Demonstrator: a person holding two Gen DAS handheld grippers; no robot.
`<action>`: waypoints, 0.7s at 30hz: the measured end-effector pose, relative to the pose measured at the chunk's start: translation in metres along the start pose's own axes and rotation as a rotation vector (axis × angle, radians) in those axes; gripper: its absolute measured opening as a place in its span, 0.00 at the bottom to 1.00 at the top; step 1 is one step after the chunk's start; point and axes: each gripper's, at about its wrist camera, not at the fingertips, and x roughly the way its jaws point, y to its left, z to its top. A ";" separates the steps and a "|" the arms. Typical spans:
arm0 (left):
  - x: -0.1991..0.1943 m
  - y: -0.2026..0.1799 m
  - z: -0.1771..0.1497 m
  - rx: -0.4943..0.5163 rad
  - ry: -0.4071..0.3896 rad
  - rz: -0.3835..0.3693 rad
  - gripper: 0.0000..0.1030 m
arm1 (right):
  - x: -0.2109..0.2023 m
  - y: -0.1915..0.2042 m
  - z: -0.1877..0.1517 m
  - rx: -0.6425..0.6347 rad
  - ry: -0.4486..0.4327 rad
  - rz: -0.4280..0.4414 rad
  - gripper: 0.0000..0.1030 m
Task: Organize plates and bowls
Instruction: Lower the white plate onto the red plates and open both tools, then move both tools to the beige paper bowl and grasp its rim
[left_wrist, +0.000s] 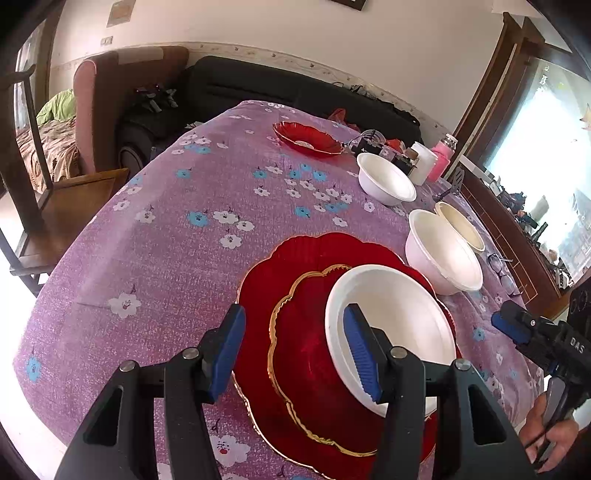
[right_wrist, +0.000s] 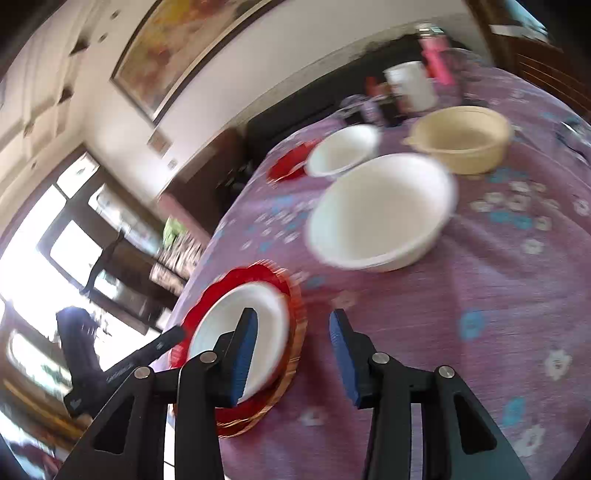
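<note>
My left wrist view: close above stacked red plates (left_wrist: 295, 369), facing down-table. My right view: tilted, blurred, same plates (right_wrist: 284, 373), white bowl (right_wrist: 380, 210) shared.

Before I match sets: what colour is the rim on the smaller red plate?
Gold, a scalloped gold rim on the smaller red plate; clearest in the left wrist view.

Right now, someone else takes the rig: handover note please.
Left hand-held gripper: open, holding nothing, one finger over the rim of the white bowl.
Right hand-held gripper: open, holding nothing.
Done: that bowl sits on two stacked red plates at the near table edge.
Left: large white bowl, cream bowl behind it, small white bowl and the far red plate stand apart on the purple tablecloth.
</note>
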 end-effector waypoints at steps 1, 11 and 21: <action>0.000 -0.001 0.001 0.000 0.002 -0.001 0.53 | -0.004 -0.008 0.002 0.020 -0.008 -0.004 0.46; -0.022 -0.027 0.034 0.063 0.016 -0.044 0.54 | -0.051 -0.062 0.057 0.133 -0.141 -0.059 0.48; 0.014 -0.122 0.101 0.033 0.240 -0.210 0.54 | -0.027 -0.069 0.198 0.018 -0.265 -0.214 0.57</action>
